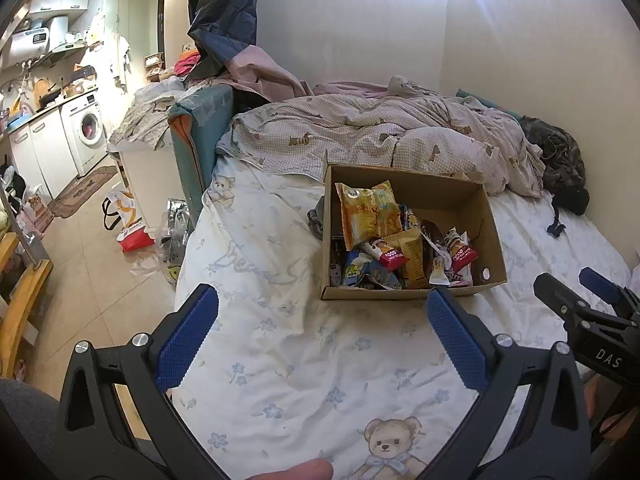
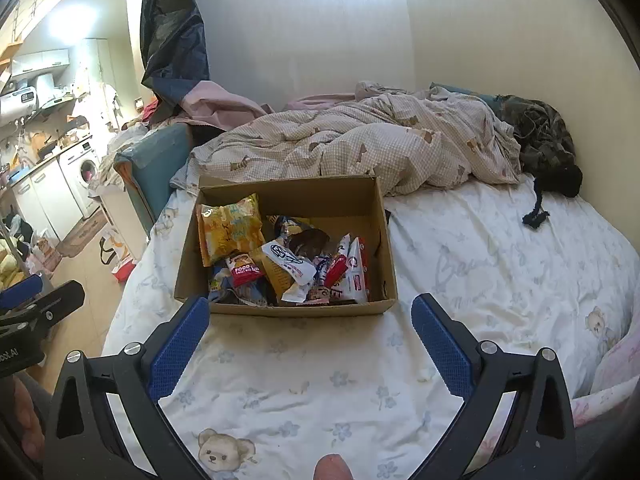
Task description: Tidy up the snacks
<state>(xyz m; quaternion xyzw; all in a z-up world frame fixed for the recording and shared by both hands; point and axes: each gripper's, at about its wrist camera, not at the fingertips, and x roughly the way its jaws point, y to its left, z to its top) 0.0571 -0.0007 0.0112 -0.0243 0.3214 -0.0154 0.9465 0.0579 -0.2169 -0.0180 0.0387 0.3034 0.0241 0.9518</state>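
Note:
An open cardboard box (image 1: 464,196) sits on the bed's white floral sheet; it also shows in the right wrist view (image 2: 288,196). It holds several snack packets: a large yellow bag (image 1: 370,212) (image 2: 230,228), a small red "FOOD" pack (image 1: 392,258) (image 2: 244,272), a white pouch (image 2: 292,266) and others. My left gripper (image 1: 322,300) is open and empty, just short of the box's near wall. My right gripper (image 2: 310,312) is open and empty, at the box's near edge. Each gripper shows at the side of the other's view.
A rumpled checked duvet (image 1: 380,132) lies behind the box, with dark clothing (image 1: 560,160) by the wall at right. The bed's left edge drops to a tiled floor with bags (image 1: 128,220). A kitchen with a washing machine (image 1: 86,128) is far left.

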